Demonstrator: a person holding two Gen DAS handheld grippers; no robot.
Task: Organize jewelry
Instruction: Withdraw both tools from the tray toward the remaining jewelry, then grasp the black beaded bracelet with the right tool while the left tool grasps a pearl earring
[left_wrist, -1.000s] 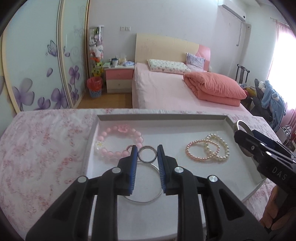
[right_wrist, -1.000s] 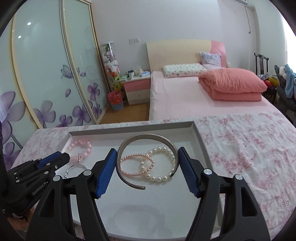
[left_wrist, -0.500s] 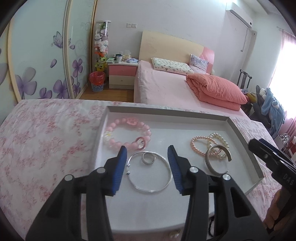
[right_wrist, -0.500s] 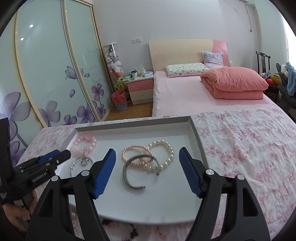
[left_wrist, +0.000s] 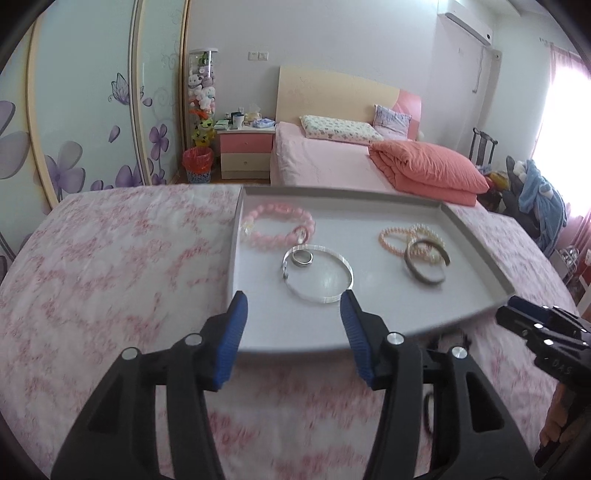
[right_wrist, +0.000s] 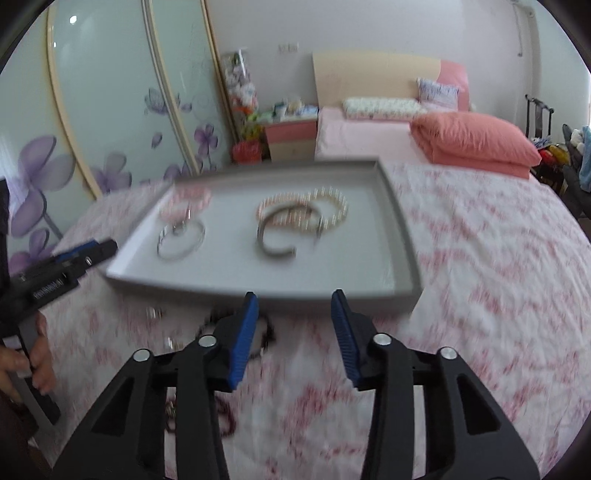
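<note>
A grey tray (left_wrist: 476, 254) on the pink floral cloth holds a pink bead bracelet (left_wrist: 279, 227), a thin silver bangle (left_wrist: 319, 275) with a silver ring (left_wrist: 303, 257) inside it, pearl bracelets (left_wrist: 410, 236) and a silver cuff (left_wrist: 424, 260). My left gripper (left_wrist: 293, 332) is open and empty, at the tray's near edge. My right gripper (right_wrist: 293, 328) is open and empty, in front of the tray (right_wrist: 400, 236). A dark bracelet (right_wrist: 264, 338) and small silver pieces (right_wrist: 155, 314) lie on the cloth by its fingers.
The floral cloth (left_wrist: 110, 258) covers the table around the tray. A bed with a salmon duvet (left_wrist: 424, 170) and a nightstand (left_wrist: 245, 151) stand behind. The other gripper shows at each view's edge, the right one (left_wrist: 546, 332) and the left one (right_wrist: 59, 273).
The left gripper let go of the silver ring and the right let go of the silver cuff, both left in the tray. Both grippers have drawn back and now hang open over the cloth.
</note>
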